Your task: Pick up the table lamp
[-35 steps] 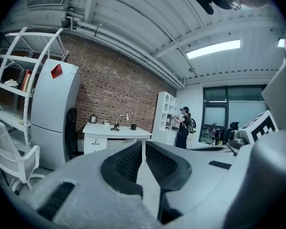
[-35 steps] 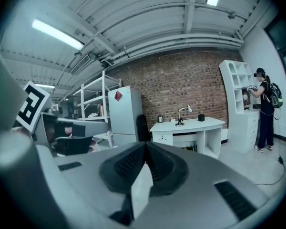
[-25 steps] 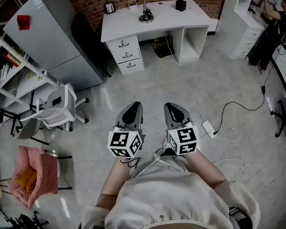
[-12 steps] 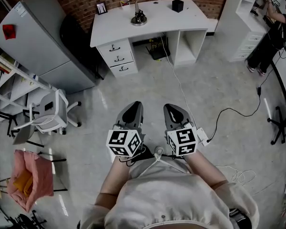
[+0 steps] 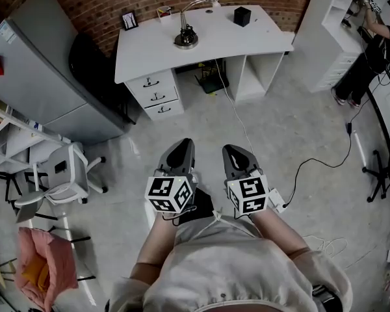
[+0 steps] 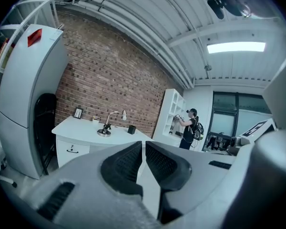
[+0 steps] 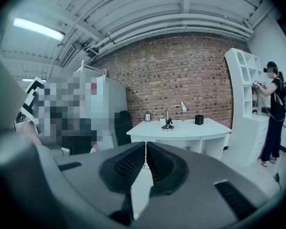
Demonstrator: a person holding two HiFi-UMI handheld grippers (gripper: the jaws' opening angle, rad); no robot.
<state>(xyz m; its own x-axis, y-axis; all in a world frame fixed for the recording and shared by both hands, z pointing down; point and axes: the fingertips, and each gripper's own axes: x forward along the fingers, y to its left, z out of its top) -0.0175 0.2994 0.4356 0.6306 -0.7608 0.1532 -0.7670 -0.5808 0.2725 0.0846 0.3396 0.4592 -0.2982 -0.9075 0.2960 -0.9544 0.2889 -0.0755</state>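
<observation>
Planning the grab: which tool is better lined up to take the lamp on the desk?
Left, narrowly. The lamp stands on the desk almost straight ahead of the left tool; the right tool points further to its right. Both are shut, empty and far from the desk.

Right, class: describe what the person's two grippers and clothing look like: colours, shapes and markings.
The left gripper and right gripper match: grey tapered jaws with dark ribbed pads, each carrying a white cube printed with black square markers. A thin dark cable hangs under the left cube. The person wears a pale top with a drawstring.
</observation>
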